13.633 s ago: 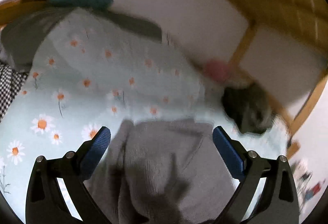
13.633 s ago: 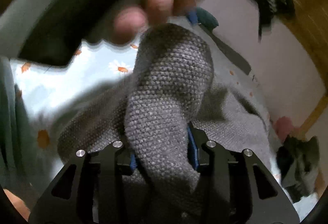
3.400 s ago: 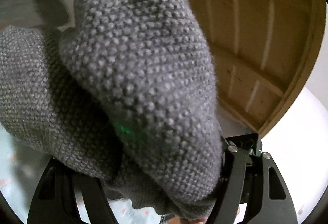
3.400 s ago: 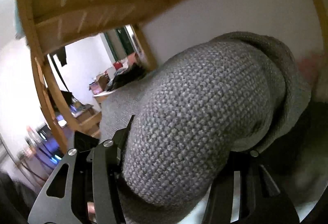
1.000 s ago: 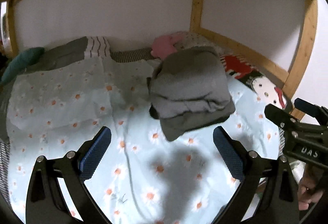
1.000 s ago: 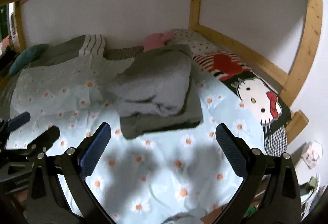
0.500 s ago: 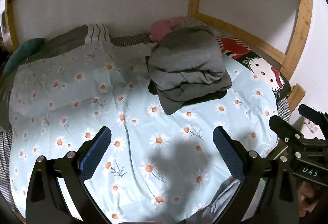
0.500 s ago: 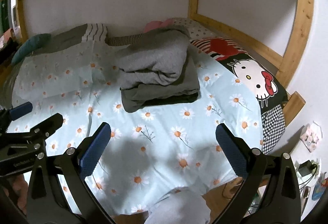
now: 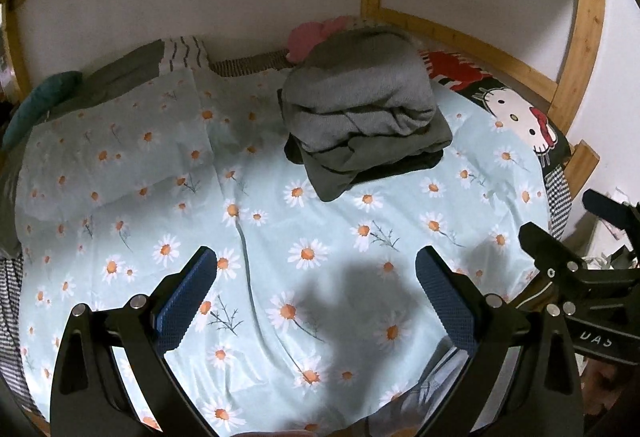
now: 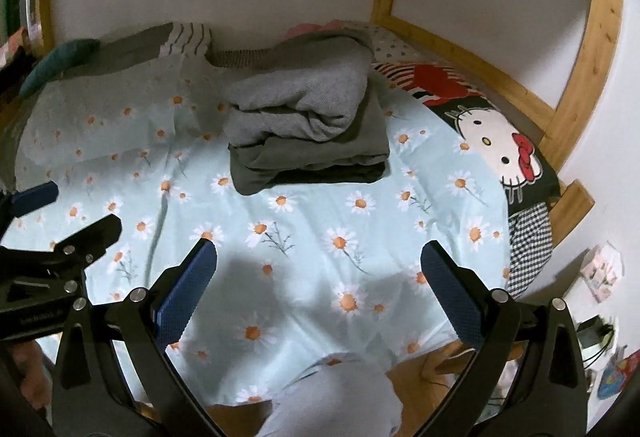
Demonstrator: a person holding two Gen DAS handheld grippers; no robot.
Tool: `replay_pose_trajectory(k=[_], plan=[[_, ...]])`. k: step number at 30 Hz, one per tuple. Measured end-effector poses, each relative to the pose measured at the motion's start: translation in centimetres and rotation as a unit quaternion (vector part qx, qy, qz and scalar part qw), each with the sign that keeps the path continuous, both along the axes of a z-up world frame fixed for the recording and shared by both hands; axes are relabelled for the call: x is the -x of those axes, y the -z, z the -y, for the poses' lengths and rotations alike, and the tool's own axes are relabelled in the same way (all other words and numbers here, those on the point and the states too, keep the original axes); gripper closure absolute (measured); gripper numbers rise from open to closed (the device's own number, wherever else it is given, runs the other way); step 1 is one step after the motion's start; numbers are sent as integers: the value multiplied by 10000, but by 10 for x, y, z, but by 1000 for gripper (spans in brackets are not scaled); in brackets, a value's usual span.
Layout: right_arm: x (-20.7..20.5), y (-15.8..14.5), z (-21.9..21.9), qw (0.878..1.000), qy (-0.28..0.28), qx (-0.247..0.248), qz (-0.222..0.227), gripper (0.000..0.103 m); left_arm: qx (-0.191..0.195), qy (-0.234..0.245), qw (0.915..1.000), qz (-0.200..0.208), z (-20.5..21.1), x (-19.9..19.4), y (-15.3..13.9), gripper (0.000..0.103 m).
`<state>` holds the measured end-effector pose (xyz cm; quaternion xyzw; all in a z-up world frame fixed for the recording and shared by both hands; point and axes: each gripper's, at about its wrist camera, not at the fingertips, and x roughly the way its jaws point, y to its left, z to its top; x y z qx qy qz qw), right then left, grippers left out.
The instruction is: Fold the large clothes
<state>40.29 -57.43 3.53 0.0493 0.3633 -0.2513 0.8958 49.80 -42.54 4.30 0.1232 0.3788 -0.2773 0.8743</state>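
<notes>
My left tool (image 9: 316,293) hangs over the bed with its blue-padded fingers (image 9: 186,297) spread wide apart and nothing between them. My right tool (image 10: 318,291) is the same: fingers (image 10: 450,297) far apart, empty, pointing at the daisy-print sheet (image 10: 304,237) below.

The folded grey sweater (image 9: 360,93) sits in the upper middle of the left wrist view, well apart from both tools. It lies on top of a darker folded garment (image 9: 352,161), which pokes out beneath it toward the lower edge of the pile. In the right wrist view the same pile (image 10: 304,113) shows in the upper middle of the frame, the sweater's rolled edge facing the camera.

A pink soft item (image 9: 308,33) peeks out just behind the pile against the white wall. At the right of the frame a Hello Kitty pillow (image 10: 496,145) lies along the wooden bed frame (image 10: 460,49), with a checked cloth (image 10: 528,245) below it. At upper left a pillow in the same daisy print (image 9: 112,141) lies on the sheet, and a teal cushion (image 9: 40,101) sits at the far left edge.

Each tool shows in the other's view: the right one at the right edge of the left wrist view, the left one at the left edge of the right wrist view. Shadows of the tools fall on the sheet in the lower middle of both frames.
</notes>
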Motion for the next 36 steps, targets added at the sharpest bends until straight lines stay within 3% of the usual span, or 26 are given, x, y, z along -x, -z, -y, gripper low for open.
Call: replay_pose_trajectory(k=[7,36], plan=[[-3,5,-4,9997,-120,171,-91,3,-297,-83,9995,32,-3,-4,11,5],[2,0,-4,9995,-148,272,17,3,-528,-27,9985,117,-1,0,20,5]])
